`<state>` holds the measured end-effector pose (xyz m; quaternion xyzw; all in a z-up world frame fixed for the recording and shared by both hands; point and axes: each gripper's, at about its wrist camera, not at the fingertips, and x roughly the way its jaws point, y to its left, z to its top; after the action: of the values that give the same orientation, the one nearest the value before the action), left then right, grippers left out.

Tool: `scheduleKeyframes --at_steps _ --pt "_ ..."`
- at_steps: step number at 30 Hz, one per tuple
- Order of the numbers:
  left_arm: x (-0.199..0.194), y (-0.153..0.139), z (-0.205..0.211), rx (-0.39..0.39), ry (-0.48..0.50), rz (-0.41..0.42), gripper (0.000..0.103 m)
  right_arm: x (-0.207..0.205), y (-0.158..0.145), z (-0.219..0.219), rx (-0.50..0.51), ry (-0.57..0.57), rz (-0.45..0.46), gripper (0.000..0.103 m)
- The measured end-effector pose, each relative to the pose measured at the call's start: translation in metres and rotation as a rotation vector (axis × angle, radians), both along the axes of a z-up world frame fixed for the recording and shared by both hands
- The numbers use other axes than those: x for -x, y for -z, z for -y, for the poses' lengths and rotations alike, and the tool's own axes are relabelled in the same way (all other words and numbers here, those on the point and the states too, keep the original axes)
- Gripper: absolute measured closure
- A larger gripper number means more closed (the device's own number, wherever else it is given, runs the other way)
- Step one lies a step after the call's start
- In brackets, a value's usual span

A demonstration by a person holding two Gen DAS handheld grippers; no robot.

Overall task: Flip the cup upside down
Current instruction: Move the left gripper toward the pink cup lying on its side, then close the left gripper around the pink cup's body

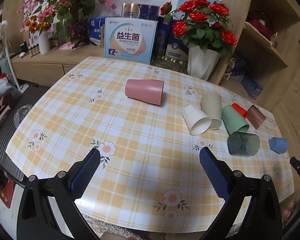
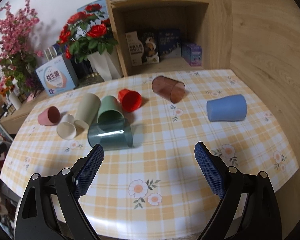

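Left tongs [image 1: 150,156]: spread wide, empty, above the worktop [image 1: 130,140].
Right tongs [image 2: 149,150]: spread wide, empty.
Pink cup [image 1: 144,92]: on its side, well ahead of the left tongs, apart from the rest; likely target, though the task names none.
Cluster: white cup [image 1: 197,120], beige cup [image 1: 211,108], green cup [image 1: 234,119] crowded together ahead-right of the left tongs.
Risk: a cup lying on its side may roll under one-sided contact; a reach into the cluster would likely knock neighbours.
Right view only: blue cup [image 2: 227,109] seen whole, ahead-right of the right tongs; smoky teal cup [image 2: 111,136] just beyond its left finger.
Left view only: pink cup's full side profile.
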<state>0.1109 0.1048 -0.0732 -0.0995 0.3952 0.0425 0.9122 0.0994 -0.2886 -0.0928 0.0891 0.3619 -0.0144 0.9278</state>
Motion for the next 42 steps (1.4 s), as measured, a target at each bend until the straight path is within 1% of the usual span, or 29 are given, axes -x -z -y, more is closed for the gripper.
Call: scheduleKeyframes --at_steps 2,4,7,10,12,13,15,18,20,21,23,27,28,30,34,36,38,42 --pt "-0.012 0.003 0.000 -0.005 -0.011 -0.015 0.006 -0.004 0.005 0.001 -0.004 -0.003 -0.018 0.014" --pt "-0.020 0.003 0.001 -0.028 -0.004 -0.001 0.006 -0.009 0.012 0.000 0.015 -0.006 -0.041 0.014" --pt "-0.035 0.000 0.004 -0.116 0.050 0.055 0.006 -0.015 0.022 0.001 0.010 -0.013 -0.067 0.014" --pt "-0.056 -0.003 0.004 -0.219 0.134 0.100 0.006 -0.021 0.029 0.004 0.002 -0.012 -0.088 0.014" --pt "-0.070 -0.002 0.000 -0.262 0.161 0.095 0.006 -0.024 0.032 0.006 0.003 -0.007 -0.094 0.014" --pt "-0.080 -0.001 -0.005 -0.253 0.166 0.076 0.006 -0.027 0.033 0.008 0.004 -0.003 -0.097 0.014" --pt "-0.097 -0.001 -0.017 -0.182 0.154 0.044 0.007 -0.032 0.033 0.010 0.018 0.010 -0.097 0.014" --pt "-0.130 0.002 -0.032 -0.062 0.059 -0.027 0.007 -0.040 0.035 0.011 0.029 0.022 -0.102 0.014" --pt "-0.158 0.009 -0.044 0.076 -0.031 -0.083 0.007 -0.046 0.038 0.009 0.033 0.021 -0.110 0.014" --pt "-0.166 0.012 -0.047 0.113 -0.061 -0.100 0.010 -0.049 0.040 0.006 0.037 0.014 -0.117 0.014" --pt "-0.191 0.023 -0.054 0.229 -0.159 -0.147 0.012 -0.053 0.041 0.002 0.046 0.001 -0.124 0.014" --pt "-0.219 0.044 -0.065 0.369 -0.331 -0.192 0.012 -0.057 0.044 -0.001 0.060 -0.019 -0.132 0.014" --pt "-0.226 0.052 -0.070 0.416 -0.381 -0.209 0.012 -0.056 0.045 -0.001 0.062 -0.022 -0.135 0.014" --pt "-0.235 0.066 -0.074 0.477 -0.456 -0.233 0.012 -0.057 0.048 0.001 0.068 -0.025 -0.146 0.014" --pt "-0.246 0.084 -0.078 0.517 -0.535 -0.261 0.012 -0.059 0.054 0.008 0.071 -0.011 -0.164 0.014" --pt "-0.253 0.090 -0.078 0.517 -0.557 -0.269 0.012 -0.061 0.056 0.012 0.072 -0.003 -0.172 0.014" --pt "-0.257 0.092 -0.078 0.511 -0.565 -0.264 0.012 -0.063 0.060 0.015 0.072 0.003 -0.184 0.014" --pt "-0.266 0.095 -0.074 0.468 -0.555 -0.268 0.012 -0.065 0.064 0.017 0.071 0.004 -0.196 0.014"
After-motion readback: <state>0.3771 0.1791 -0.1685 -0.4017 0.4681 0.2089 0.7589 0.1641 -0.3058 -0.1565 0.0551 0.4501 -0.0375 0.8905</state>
